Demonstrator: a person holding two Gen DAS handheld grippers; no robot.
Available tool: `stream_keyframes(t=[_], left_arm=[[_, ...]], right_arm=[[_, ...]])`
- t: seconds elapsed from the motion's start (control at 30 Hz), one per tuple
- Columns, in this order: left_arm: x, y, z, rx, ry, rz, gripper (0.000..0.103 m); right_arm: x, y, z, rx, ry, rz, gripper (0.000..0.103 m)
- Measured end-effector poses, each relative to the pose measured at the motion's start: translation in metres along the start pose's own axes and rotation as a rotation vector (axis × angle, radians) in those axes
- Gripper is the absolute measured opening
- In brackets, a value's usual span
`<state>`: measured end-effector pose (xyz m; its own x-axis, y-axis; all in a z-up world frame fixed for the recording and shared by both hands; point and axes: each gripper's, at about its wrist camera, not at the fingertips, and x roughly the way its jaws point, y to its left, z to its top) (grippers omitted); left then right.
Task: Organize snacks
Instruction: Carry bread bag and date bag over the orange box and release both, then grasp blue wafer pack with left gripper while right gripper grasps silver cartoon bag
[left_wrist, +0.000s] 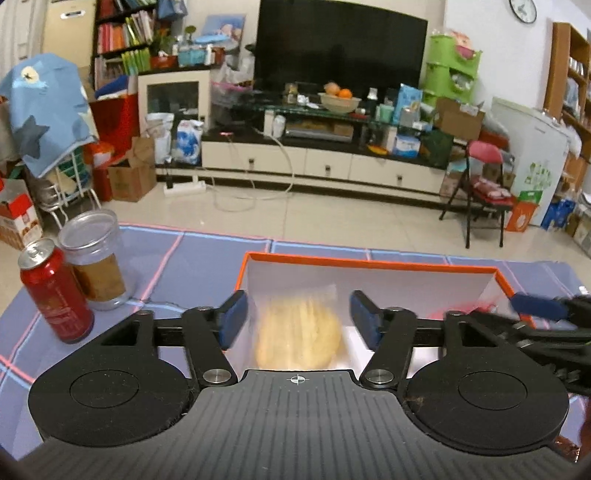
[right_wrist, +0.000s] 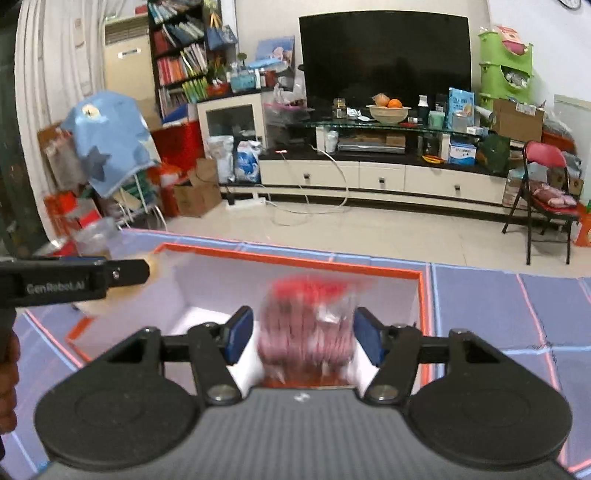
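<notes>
Left hand-held gripper (left_wrist: 295, 321) open over pastry (left_wrist: 298, 334); right hand-held gripper (right_wrist: 303, 334) open around red packet (right_wrist: 308, 332); can (left_wrist: 55, 291) beside.

Evenly lit indoor room, strong fisheye bend at the edges.

Background furniture is sharp, but the yellow snack (left_wrist: 298, 334) and red snack pack (right_wrist: 308, 328) smear with motion blur; dark vignette fills the lower corners; the television (left_wrist: 340, 48) shows no glare.
</notes>
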<state>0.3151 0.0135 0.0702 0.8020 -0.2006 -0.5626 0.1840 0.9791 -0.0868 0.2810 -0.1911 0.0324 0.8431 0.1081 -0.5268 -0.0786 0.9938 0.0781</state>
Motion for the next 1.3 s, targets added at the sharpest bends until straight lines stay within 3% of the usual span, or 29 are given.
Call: stream_keyframes(t=[0.1,0.2,0.3,0.4,0.53,0.7,1.0,1.2,1.3], left_arm=[[-0.024,0.013,-0.007,-0.028,-0.046,-0.006,0.074],[-0.067,0.036,-0.027,-0.076,-0.074,-0.019,0.076],[-0.108,0.06,-0.053,-0.153,-0.065,0.017,0.081],[-0.145,0.076,-0.084,-0.234,-0.071,0.075,0.087],[-0.175,0.087,-0.122,-0.303,-0.058,0.118,0.087],[-0.179,0.093,-0.149,-0.345,0.009,0.125,0.088],[-0.164,0.08,-0.172,-0.492,0.056,0.199,0.09],[-0.139,0.053,-0.184,-0.493,0.148,0.28,0.09],[-0.135,0.052,-0.19,-0.584,0.154,0.324,0.09]], right_arm=[[-0.023,-0.006,0.001,-0.013,-0.058,0.025,0.071],[-0.072,-0.018,-0.016,-0.09,-0.129,0.036,0.091],[-0.115,-0.037,-0.042,-0.18,-0.163,0.083,0.1],[-0.137,-0.056,-0.072,-0.213,-0.092,0.018,0.1],[-0.151,-0.088,-0.11,-0.007,-0.001,0.035,0.101],[-0.151,-0.075,-0.144,-0.133,0.075,0.012,0.102],[-0.123,-0.086,-0.154,-0.121,0.114,0.044,0.102],[-0.109,-0.078,-0.162,-0.154,0.159,0.043,0.102],[-0.106,-0.074,-0.166,-0.152,0.176,0.044,0.102]])
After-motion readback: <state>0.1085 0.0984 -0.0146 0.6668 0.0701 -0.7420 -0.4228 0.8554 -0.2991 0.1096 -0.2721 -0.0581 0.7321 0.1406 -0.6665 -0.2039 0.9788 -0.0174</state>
